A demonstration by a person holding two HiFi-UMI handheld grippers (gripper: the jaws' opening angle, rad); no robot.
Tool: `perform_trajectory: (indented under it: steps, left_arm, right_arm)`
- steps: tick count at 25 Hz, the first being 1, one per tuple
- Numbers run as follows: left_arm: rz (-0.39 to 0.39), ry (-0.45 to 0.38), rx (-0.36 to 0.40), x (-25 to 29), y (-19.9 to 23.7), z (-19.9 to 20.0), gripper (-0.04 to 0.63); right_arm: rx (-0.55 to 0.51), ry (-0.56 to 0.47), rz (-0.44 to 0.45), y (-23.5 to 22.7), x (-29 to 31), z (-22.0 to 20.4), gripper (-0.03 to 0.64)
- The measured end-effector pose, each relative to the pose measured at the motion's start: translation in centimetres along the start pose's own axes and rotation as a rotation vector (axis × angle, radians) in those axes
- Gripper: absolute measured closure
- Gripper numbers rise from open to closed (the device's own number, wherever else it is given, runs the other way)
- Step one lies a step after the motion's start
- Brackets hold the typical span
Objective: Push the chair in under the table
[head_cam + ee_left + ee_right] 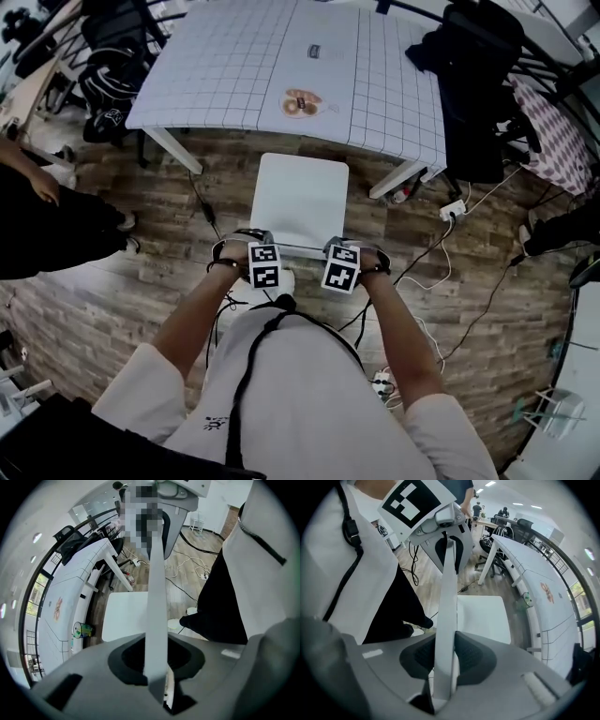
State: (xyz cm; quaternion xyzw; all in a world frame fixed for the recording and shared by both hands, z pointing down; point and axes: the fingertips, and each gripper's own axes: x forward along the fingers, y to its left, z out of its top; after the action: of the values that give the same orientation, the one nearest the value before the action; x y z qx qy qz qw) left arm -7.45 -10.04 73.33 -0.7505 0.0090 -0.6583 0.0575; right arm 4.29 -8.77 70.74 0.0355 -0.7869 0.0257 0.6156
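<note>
No words or numbers can be read. The table [234,66] bears a small dark label [316,53] near its far edge and a round brown print [301,101] nearer, both too small to read. Square black-and-white markers stand on the left gripper [261,246] and right gripper [339,251]. A black bag [108,94] at far left carries an illegible white mark.

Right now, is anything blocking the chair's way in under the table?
Nothing visible blocks it. The chair faces the gap between the white legs of the table, with only wood floor ahead. A small green object sits by the table edge, perhaps underneath; I cannot tell.
</note>
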Motion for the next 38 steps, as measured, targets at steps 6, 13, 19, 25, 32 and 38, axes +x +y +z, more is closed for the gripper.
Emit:
perform_trajectory:
  steps: [6, 13, 19, 25, 32, 38]
  left_arm:
    - [-0.006, -0.031, 0.004, -0.7, 4.0, -1.1, 0.505]
    - [0.001, -0.055, 0.012, -0.2, 5.3, -0.1, 0.506]
    - [0.001, -0.058, 0.019, 0.2, 7.2, -0.4, 0.506]
    - [0.004, -0.063, 0.015, 0.4, 8.9, -0.3, 0.508]
    - [0.002, -0.061, 0.005, 0.5, 10.6, 0.1, 0.507]
    - [-0.001, -0.068, -0.018, 0.8, 11.8, 0.3, 0.506]
  right_arm:
    - [0.01, 0.001, 0.009, -3.8, -0.6, 1.6, 0.529]
    - [0.002, 0.01, 0.002, -5.5, -0.4, 0.6, 0.529]
    - [0.012, 0.001, -0.003, -7.3, -0.2, 0.8, 0.529]
    - [0.003, 0.004, -0.008, -9.2, 0.0, 0.8, 0.531]
    - [-0.004, 0.002, 0.007, -10.9, -0.2, 0.4, 0.529]
    - [-0.012, -0.012, -0.004, -12.2, -0.3, 0.3, 0.531]
